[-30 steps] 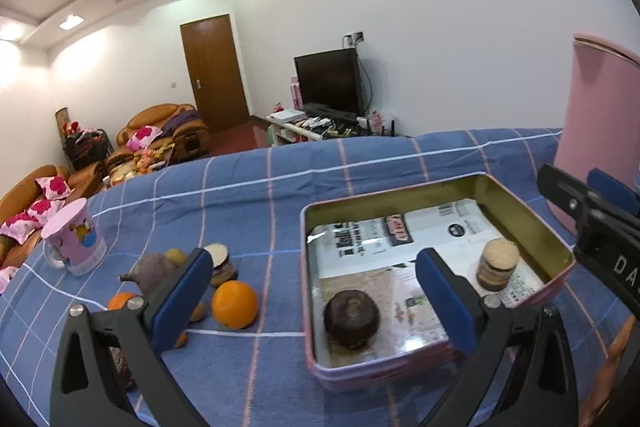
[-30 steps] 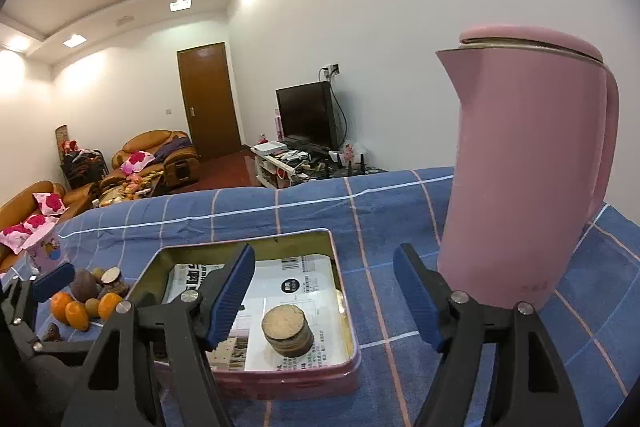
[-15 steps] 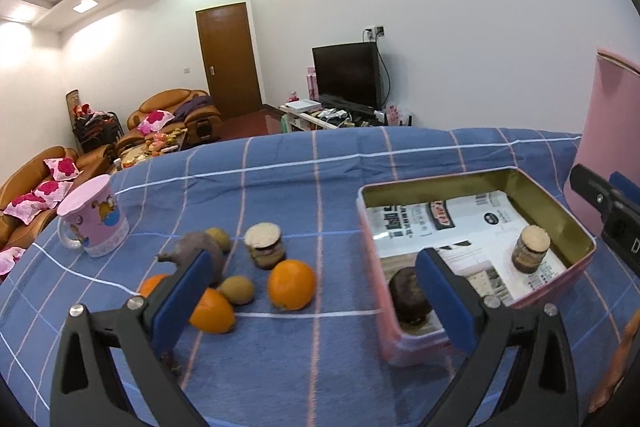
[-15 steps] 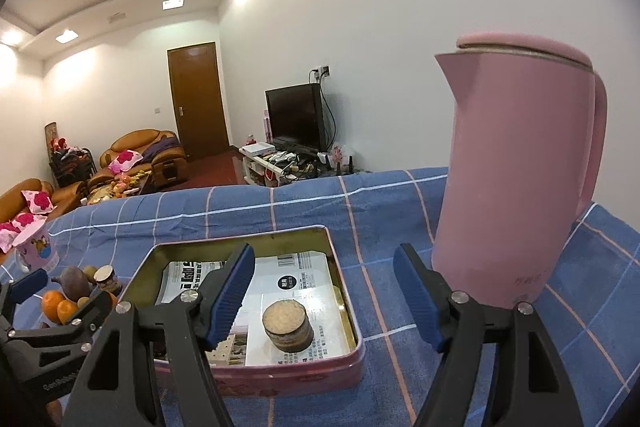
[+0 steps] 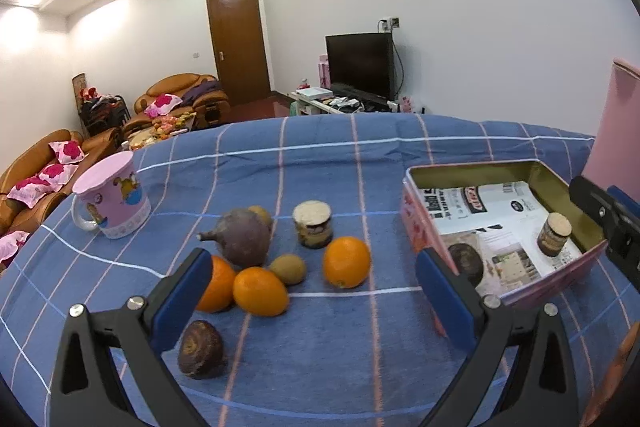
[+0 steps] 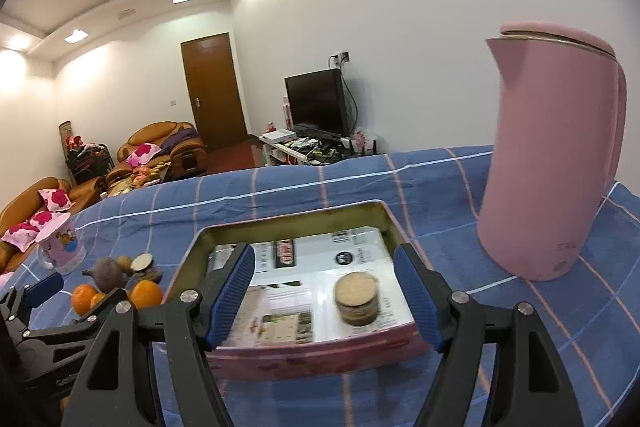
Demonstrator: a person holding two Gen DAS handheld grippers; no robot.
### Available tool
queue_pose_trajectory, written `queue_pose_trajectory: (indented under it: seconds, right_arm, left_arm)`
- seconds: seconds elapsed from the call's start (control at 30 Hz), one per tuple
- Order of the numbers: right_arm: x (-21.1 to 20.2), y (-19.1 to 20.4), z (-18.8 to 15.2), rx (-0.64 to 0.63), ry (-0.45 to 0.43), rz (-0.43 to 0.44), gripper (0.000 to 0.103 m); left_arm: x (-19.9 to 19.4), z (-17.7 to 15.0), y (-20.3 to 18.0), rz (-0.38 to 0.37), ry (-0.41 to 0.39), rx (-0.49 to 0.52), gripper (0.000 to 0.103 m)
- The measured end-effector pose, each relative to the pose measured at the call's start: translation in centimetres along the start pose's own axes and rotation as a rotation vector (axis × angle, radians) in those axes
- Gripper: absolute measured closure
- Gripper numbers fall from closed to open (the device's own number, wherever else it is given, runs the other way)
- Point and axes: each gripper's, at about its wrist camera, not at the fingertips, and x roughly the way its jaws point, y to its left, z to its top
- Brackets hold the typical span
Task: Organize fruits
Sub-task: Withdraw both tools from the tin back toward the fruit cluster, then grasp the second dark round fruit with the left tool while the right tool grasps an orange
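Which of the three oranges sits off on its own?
The orange nearest the tin: it sits apart, while the middle orange and the left orange huddle together beside the kiwi.

The tablecloth (image 5: 320,155) was blue with white and pink check lines. The oranges (image 5: 346,261) were bright orange, the kiwi (image 5: 289,268) brown-green. The tin (image 6: 320,359) was pink outside, gold inside, lined with black-and-white printed paper. The kettle (image 6: 548,163) was plain pink; the mug (image 5: 112,201) pink with cartoon figures.
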Motion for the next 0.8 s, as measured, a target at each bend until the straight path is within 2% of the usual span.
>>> queue_pose_trajectory:
  seconds: [0.43, 0.6, 0.8]
  right_arm:
    - [0.2, 4.8, -0.7, -0.026, 0.029, 0.065, 0.03]
    - [0.2, 6.8, -0.9, -0.073, 0.028, 0.084, 0.03]
    - [0.3, 9.2, -1.2, -0.136, 0.036, 0.105, 0.03]
  left_arm:
    - [0.4, -0.6, 3.1, -0.005, 0.047, 0.005, 0.0]
    - [1.3, -1.4, 5.2, -0.045, 0.124, 0.035, 0.0]
    - [2.2, -2.3, 8.3, -0.09, 0.212, 0.013, 0.0]
